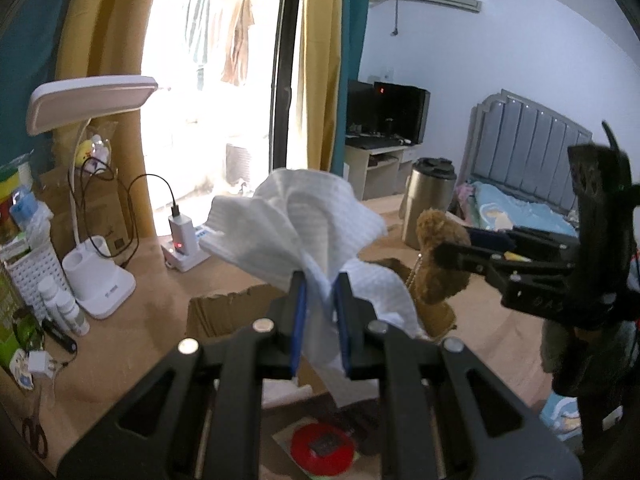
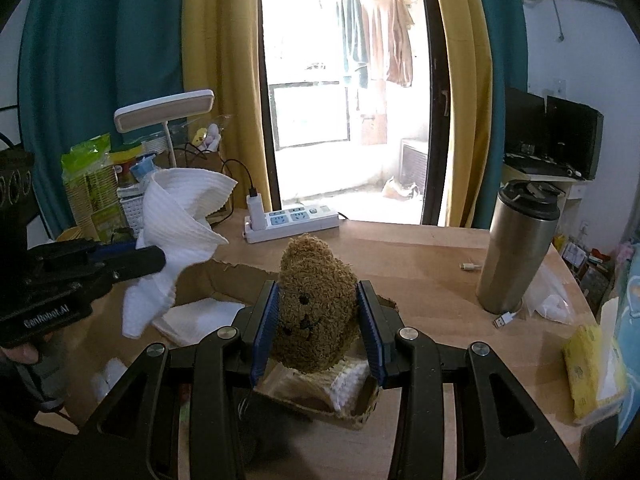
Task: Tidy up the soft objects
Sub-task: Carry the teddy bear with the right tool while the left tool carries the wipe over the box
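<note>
Over the cardboard box (image 2: 224,280) on the desk (image 2: 432,264), we are carrying both soft things at once. Our left tongs (image 1: 320,300) are pinching a white ribbed cloth (image 1: 296,224), their blue pads nearly pressed together on its gathered middle while the loose ends are flaring above and hanging below. Our right tongs (image 2: 318,320) are clamping a brown teddy bear (image 2: 314,304) by the sides of its head, the jaws partly spread around it. Both things are hanging clear in the air above the box rather than resting in it. Inside the box another folded white cloth (image 2: 196,316) is already lying flat, so we judge some of the sorting done. We are reckoning the job as midway: these two are lifted but not yet set down. Whether other soft items are waiting elsewhere on the desk, we cannot tell.
</note>
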A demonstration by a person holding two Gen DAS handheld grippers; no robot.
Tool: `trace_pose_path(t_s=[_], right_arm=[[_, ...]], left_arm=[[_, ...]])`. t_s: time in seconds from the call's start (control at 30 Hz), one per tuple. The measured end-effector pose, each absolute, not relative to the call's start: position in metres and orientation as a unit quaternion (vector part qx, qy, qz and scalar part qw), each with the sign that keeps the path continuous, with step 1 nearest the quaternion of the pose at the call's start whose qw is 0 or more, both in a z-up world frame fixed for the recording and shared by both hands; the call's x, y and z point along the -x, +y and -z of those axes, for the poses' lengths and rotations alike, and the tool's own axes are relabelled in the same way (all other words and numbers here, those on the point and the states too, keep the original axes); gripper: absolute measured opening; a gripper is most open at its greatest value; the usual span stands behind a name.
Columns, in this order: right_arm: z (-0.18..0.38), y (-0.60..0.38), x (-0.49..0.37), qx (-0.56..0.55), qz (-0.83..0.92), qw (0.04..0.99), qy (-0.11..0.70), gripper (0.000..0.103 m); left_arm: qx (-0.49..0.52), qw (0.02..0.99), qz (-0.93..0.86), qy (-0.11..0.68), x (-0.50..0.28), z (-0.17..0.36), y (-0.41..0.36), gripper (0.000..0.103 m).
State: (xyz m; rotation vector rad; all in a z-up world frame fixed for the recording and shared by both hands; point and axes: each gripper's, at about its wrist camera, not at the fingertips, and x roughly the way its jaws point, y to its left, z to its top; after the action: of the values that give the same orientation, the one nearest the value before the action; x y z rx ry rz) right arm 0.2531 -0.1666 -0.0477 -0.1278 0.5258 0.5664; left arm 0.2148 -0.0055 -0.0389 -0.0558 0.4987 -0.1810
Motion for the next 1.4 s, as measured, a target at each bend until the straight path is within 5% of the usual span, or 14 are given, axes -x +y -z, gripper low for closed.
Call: trace_pose_path(t_s=[0.77, 1.4], right_arm=[[0.078, -0.137, -0.306, 0.069, -0.294, 0.905, 0.300, 0.042], [0.105, -0.111, -0.320, 0.084, -0.313, 0.878, 0.352, 0.042]], left_arm=[[0.052, 0.941, 0.113, 0.314, -0.280, 0.092, -0.010, 0.015], [0.090, 0.867, 0.093, 0.481, -0.323, 0.155, -0.006, 0.018]])
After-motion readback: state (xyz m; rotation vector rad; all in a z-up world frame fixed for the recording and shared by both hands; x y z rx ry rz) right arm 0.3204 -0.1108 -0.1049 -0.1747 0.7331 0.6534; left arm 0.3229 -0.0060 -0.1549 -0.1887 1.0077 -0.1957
